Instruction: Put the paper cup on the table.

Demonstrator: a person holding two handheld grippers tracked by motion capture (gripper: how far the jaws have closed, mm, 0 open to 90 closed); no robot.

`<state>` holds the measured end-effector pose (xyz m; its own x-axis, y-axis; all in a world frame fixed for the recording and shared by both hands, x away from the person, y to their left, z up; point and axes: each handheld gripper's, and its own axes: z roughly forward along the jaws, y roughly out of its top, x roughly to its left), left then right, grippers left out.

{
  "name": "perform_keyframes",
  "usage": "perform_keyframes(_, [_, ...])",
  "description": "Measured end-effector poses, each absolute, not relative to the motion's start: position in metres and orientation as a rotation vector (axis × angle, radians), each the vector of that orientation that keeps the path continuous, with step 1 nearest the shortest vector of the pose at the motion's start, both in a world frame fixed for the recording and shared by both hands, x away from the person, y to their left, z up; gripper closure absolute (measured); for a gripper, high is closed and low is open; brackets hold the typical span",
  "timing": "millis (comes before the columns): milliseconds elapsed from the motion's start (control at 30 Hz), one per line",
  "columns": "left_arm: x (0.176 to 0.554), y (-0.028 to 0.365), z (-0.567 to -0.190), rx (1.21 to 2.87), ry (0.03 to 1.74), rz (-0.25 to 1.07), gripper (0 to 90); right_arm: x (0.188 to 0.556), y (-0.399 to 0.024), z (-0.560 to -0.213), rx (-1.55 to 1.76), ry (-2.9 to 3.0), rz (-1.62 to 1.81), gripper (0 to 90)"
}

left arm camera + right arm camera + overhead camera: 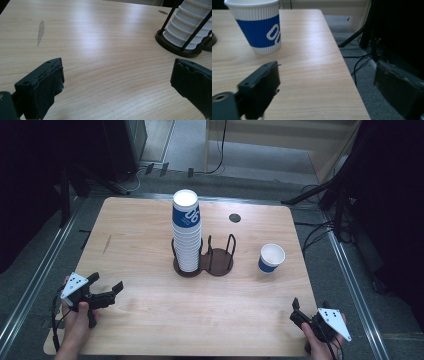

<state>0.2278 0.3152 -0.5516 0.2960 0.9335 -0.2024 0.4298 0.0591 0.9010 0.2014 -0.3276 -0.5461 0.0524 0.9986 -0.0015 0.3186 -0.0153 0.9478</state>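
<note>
A tall stack of blue-and-white paper cups point(186, 232) stands in the left ring of a dark two-ring wire holder point(218, 262) at the table's middle; the right ring holds nothing. In the left gripper view the stack point(190, 22) is at the upper right. A single upright cup point(271, 258) stands to the holder's right, and the right gripper view has this cup point(258, 27) at the upper left. My left gripper point(106, 281) rests near the front left, open, nothing between its jaws point(117, 75). My right gripper point(310, 306) is at the front right corner, open and holding nothing point(327, 75).
The wooden table point(140, 235) has a round cable hole point(235, 218) near its back edge and a pale scuff point(106, 245) on the left. Its right edge lies close to my right gripper, with grey floor and cables point(359, 65) beyond. Dark stands flank the table.
</note>
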Motion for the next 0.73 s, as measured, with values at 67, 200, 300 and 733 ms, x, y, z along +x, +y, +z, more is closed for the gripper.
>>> perform_keyframes(67, [0.228, 0.315, -0.552, 1.545, 1.299, 0.623, 0.0, 0.201, -0.327, -0.546, 1.464, 1.393, 1.011, 11.5])
perform_keyframes(200, [0.228, 0.314, -0.552, 1.545, 1.299, 0.624, 0.0, 0.202, -0.322, -0.547, 1.449, 1.428, 0.96, 12.8])
perform_keyframes(300, [0.228, 0.314, -0.552, 1.547, 1.299, 0.624, 0.0, 0.204, -0.316, -0.547, 1.429, 1.443, 0.892, 12.6])
perform_keyframes(733, [0.228, 0.313, -0.552, 1.55, 1.302, 0.618, 0.0, 0.207, -0.324, -0.546, 1.507, 1.455, 0.945, 12.6])
